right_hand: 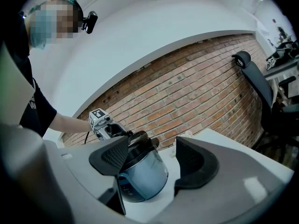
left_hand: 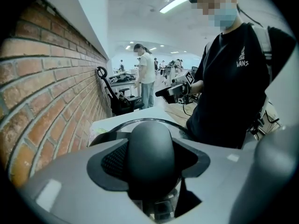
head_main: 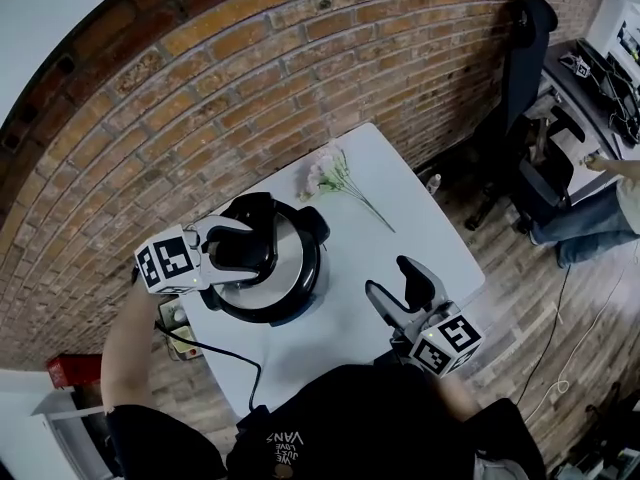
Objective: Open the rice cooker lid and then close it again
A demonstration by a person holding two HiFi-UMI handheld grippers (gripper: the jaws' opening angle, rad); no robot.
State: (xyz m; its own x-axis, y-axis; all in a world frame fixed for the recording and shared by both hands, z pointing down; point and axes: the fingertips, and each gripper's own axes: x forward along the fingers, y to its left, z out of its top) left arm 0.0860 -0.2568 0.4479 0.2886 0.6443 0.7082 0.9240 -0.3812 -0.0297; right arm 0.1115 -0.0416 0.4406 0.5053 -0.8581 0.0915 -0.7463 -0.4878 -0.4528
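White table (head_main: 400,218) beside brick wall carries the rice cooker (head_main: 300,296) upright toward its 9 o'clock side, control panel turned toward 5 o'clock. Its lid (head_main: 306,253) is down, contents hidden. The left gripper (head_main: 240,250) reaches in from 9 o'clock, jaws clamped on the lid handle (left_hand: 150,153), which runs lengthwise between them. The right gripper (head_main: 388,278) hovers at the cooker's 4 o'clock, apart, jaws spread, empty. A flower sprig (head_main: 330,176) lies at 1 o'clock.

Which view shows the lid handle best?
Left gripper view: the lid handle sits close-up, centred between the fingers. Head view shows it from above, partly covered by the left gripper; right gripper view shows it small, atop the rice cooker.
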